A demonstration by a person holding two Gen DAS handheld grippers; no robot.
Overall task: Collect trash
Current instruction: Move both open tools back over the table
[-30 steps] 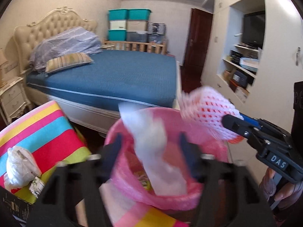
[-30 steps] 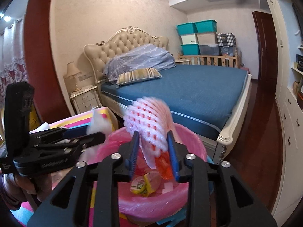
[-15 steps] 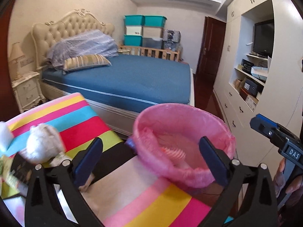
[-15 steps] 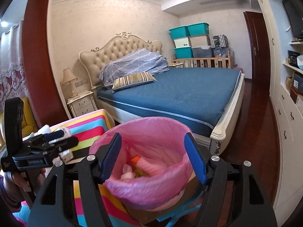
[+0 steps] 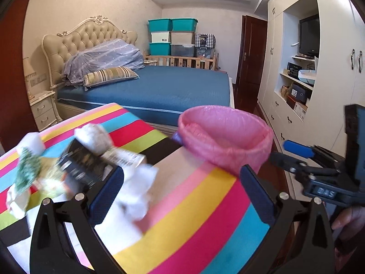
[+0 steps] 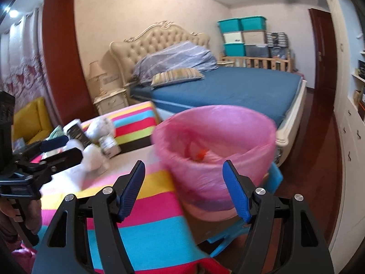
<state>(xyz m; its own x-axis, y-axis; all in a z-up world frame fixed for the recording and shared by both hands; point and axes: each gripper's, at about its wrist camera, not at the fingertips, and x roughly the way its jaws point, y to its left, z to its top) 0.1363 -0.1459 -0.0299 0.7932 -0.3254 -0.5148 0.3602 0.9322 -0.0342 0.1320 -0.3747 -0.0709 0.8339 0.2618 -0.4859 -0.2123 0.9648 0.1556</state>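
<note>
Item: crumpled white tissue (image 5: 136,189), on the striped tablecloth (image 5: 205,210), lying just ahead of the left gripper (image 5: 182,196), touching or nearly touching its left finger; no clear long axis (blurred). Jaws wide apart, nothing held. Further litter: dark carton (image 5: 84,166), long axis running near-left to far-right. Right gripper (image 6: 182,190) spread wide, empty, facing the pink-lined bin (image 6: 214,146) at the table's far right. Left gripper judged nearer the trash.

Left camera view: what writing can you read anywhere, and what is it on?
"DAS": on the right gripper, on its black body, slightly blurred.
Black box on the striped cloth: print too blurred to read.
Small white packet: print too blurred.
TV: logo too small.
</note>
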